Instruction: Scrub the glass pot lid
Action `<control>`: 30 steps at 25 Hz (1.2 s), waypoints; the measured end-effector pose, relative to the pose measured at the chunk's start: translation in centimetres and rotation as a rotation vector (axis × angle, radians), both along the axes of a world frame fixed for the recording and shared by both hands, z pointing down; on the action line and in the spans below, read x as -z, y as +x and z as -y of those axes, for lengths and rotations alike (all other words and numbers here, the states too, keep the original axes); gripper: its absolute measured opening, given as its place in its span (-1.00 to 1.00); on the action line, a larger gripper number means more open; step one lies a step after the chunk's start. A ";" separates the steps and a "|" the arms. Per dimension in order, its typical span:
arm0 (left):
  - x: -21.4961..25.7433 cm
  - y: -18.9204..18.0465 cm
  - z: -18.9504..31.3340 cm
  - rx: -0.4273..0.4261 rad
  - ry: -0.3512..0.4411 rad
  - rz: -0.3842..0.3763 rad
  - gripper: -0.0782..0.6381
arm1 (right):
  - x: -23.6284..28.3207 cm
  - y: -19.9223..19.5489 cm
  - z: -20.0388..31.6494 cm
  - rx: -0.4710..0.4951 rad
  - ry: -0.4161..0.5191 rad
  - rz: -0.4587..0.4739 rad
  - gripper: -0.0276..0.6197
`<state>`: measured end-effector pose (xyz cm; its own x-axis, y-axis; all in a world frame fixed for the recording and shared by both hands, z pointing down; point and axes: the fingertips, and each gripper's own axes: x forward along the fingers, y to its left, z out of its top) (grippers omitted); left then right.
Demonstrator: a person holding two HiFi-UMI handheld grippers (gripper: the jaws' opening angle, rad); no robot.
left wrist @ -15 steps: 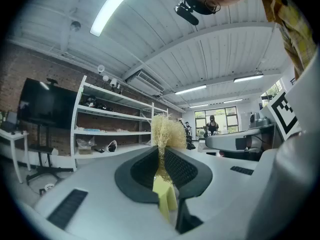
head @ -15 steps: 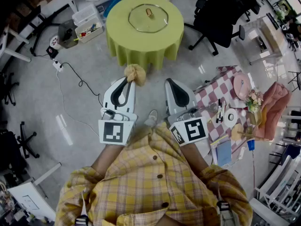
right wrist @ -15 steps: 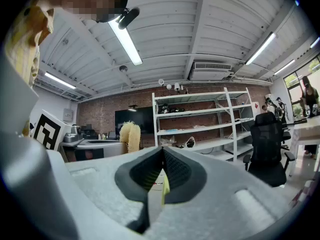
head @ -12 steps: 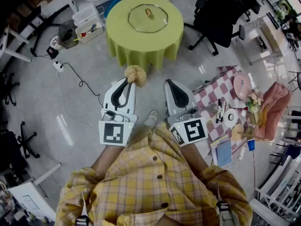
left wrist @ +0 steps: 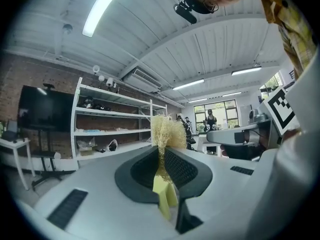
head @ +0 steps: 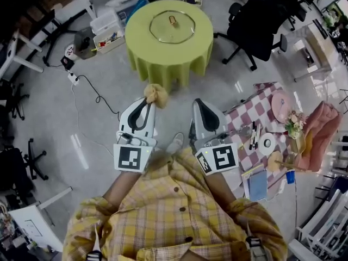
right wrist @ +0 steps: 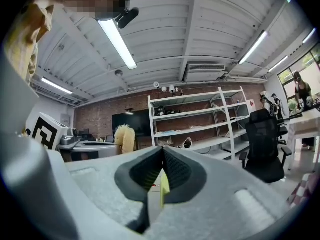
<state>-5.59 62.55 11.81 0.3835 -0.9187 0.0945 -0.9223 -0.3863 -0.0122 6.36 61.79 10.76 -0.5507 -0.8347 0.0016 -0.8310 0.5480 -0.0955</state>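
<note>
Head view: the lid [head: 172,27] was seen lying flat in the middle of the round desk [head: 138,34]. The desk was covered by a yellow-green cloth [head: 168,67]. The lid's small knob was pointed up. The desk was set well apart from the person, with bare floor [head: 98,135] in between. A black chair [head: 255,26] was parked just beside the desk.

Both tongs were held close to the person's chest, side by side, and pointed toward the desk. The left tongs [head: 148,103] were pressed shut on a fluffy tan scrubber [head: 156,94]. In the left gripper view the scrubber [left wrist: 165,131] was seen pinched between the dark pads, with its fuzzy top poking out past the tips. The right tongs [head: 198,105] were pressed together too, but nothing was held in them. In the right gripper view only a thin line was left between the pads.

So the job looked like it was just at the start. The scrubber was picked up and ready, and that part was done. The lid was not touched by anything. No rubbing could be done from so far away. The tongs would have to be carried over to the desk first. The lid would likely have to be held steady by the right tongs. Then the glass could be rubbed all over with the scrubber.
</note>
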 end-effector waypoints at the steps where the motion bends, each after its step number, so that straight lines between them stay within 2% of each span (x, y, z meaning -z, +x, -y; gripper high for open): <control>1: 0.0 0.4 0.0 0.004 -0.002 0.006 -0.67 | -0.1 0.4 -0.1 0.003 0.001 0.004 -0.92; 5: -0.8 2.2 -0.5 0.022 -0.015 0.033 -0.67 | -0.9 2.3 -0.7 0.029 0.000 0.008 -0.92; 9: -2.3 3.3 -1.5 0.050 -0.051 0.065 -0.67 | -3.3 4.4 -1.0 0.046 -0.041 0.016 -0.92; 14: -3.5 3.2 -1.3 0.065 -0.087 0.114 -0.67 | -5.1 4.5 0.2 0.081 -0.074 0.044 -0.92; 18: -4.2 3.5 -0.7 0.069 -0.105 0.117 -0.67 | -5.8 4.6 0.8 0.092 -0.101 0.058 -0.92; 30: -5.7 3.0 7.4 0.008 -0.091 0.114 -0.67 | -5.8 3.1 9.0 0.052 -0.107 0.012 -0.92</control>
<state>-2.63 55.19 17.48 0.3580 -0.9074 0.2200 -0.9201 -0.3829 -0.0821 9.45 52.76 16.57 -0.5941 -0.8001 0.0826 -0.7999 0.5769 -0.1652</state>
